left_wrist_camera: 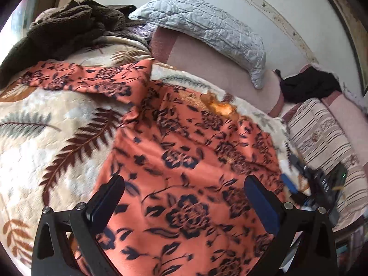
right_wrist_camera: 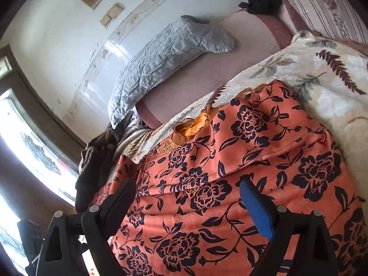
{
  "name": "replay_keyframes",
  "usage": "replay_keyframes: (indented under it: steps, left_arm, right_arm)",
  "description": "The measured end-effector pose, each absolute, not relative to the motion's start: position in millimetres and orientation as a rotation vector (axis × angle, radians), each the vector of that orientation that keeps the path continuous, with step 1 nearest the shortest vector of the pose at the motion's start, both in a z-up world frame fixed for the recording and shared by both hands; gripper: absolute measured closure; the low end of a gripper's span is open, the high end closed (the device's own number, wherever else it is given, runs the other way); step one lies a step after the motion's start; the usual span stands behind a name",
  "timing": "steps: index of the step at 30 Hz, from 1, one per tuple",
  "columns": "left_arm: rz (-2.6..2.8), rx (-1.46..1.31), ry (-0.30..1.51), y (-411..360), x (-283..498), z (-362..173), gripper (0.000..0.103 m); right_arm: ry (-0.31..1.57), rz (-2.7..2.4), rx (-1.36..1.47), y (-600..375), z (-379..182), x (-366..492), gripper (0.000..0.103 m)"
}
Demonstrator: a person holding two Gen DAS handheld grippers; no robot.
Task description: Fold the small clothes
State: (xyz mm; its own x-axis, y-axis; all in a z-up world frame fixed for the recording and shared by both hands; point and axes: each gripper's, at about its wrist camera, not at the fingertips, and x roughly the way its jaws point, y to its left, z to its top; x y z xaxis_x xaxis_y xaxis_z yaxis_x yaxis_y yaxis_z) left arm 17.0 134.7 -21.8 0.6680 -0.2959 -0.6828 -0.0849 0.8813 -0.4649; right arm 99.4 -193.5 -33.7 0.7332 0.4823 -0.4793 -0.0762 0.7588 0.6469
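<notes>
An orange garment with dark blue flowers (left_wrist_camera: 184, 151) lies spread on a cream fern-print blanket (left_wrist_camera: 46, 124). One sleeve (left_wrist_camera: 87, 78) stretches out to the left, and the yellow-lined neck (left_wrist_camera: 220, 105) faces the far side. My left gripper (left_wrist_camera: 184, 186) hovers open over the garment's body with nothing between its fingers. The right gripper (left_wrist_camera: 308, 181) shows blurred at the garment's right edge. In the right wrist view a folded flap (right_wrist_camera: 276, 147) lies across the orange garment (right_wrist_camera: 207, 218). My right gripper (right_wrist_camera: 186, 197) stands open above it, holding nothing.
A grey quilted pillow (left_wrist_camera: 207, 30) lies on the pink mattress (left_wrist_camera: 207, 69) against the wall. A brown fleece pile (left_wrist_camera: 59, 27) sits at the far left. A black garment (left_wrist_camera: 308, 87) and a striped cloth (left_wrist_camera: 322, 133) are at the right. A window (right_wrist_camera: 27, 142) is beside the bed.
</notes>
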Motion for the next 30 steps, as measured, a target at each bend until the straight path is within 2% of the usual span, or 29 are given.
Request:
replay_keyframes:
  steps: [3, 6, 8, 9, 11, 14, 15, 16, 20, 22, 27, 30]
  left_arm:
    - [-0.171, -0.575, 0.867, 129, 77, -20, 0.0]
    - [-0.108, -0.578, 0.954, 126, 139, -46, 0.0]
    - [-0.021, -0.527, 1.014, 129, 170, -69, 0.007]
    - [0.034, -0.519, 1.047, 134, 179, -80, 0.016]
    - [0.091, -0.555, 1.1, 144, 188, -102, 0.024]
    - [0.142, -0.548, 1.087, 146, 185, -106, 0.049]
    - [0.148, -0.531, 1.097, 144, 185, -105, 0.092]
    - [0.149, -0.53, 1.106, 143, 184, -103, 0.099]
    - [0.122, -0.47, 0.918, 131, 145, -56, 0.099]
    - [0.156, -0.46, 0.857, 130, 117, -49, 0.099]
    - [0.232, -0.426, 0.999, 142, 115, -104, 0.095]
    - [0.219, -0.379, 0.949, 140, 111, -96, 0.092]
  right_arm:
    - [0.682, 0.347, 0.681, -201, -39, 105, 0.01]
    - [0.667, 0.363, 0.719, -209, -38, 111, 0.01]
    - [0.661, 0.363, 0.732, -214, -39, 114, 0.01]
    - [0.659, 0.367, 0.744, -217, -39, 114, 0.01]
    - [0.657, 0.373, 0.756, -223, -38, 115, 0.01]
    - [0.653, 0.378, 0.776, -231, -36, 116, 0.01]
    - [0.656, 0.377, 0.783, -233, -37, 118, 0.01]
    - [0.663, 0.377, 0.793, -234, -39, 119, 0.01]
    - [0.684, 0.369, 0.807, -233, -44, 122, 0.01]
    - [0.686, 0.364, 0.807, -234, -45, 121, 0.01]
    - [0.693, 0.325, 0.819, -242, -51, 121, 0.01]
    - [0.696, 0.293, 0.819, -249, -55, 121, 0.01]
